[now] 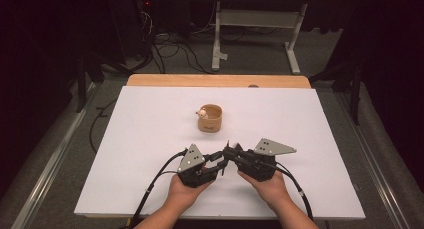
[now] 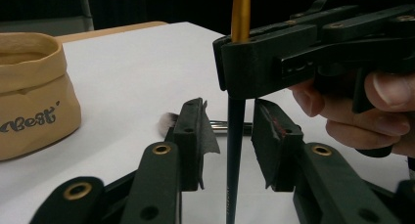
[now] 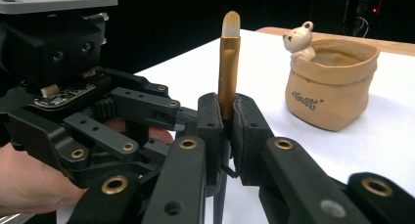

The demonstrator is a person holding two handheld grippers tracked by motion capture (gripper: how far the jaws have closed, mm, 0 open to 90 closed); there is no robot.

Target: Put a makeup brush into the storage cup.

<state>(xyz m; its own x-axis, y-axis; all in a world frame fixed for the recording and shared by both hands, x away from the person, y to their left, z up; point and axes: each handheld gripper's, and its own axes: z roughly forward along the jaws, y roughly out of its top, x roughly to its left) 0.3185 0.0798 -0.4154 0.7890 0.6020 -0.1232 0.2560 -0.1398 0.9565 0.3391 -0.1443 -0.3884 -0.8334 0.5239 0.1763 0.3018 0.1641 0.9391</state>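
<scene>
Between my right gripper's (image 3: 226,131) jaws: the makeup brush (image 3: 228,62), upright, clamped on the gold ferrule, bristles up, dark handle hanging down below the pads. Right is clenched on it, grip looks square.

Left gripper (image 2: 230,136) sits just beside and below, jaws spread wide, brush handle (image 2: 235,150) running down the gap between them, touching neither pad as far as I can tell. So left is released, not yet holding anything. A second brush (image 2: 169,120) lies flat on the white table (image 1: 150,139) just beyond the left jaws.

Pouch holder (image 1: 210,119) with the little bear on its rim stands ahead of both grippers, well apart, mouth open and upright.

My read: this is either a handover or a direct drop into the pouch. To do it well:
- keep right clamped until left has fully closed on the handle, if handing over
- close left low on the handle, centred, so the brush doesn't tilt
- carry it vertical, handle first into the pouch mouth, away from the bear
- release only once the handle tip is inside the rim; pouch looks soft, may tip if nudged.
</scene>
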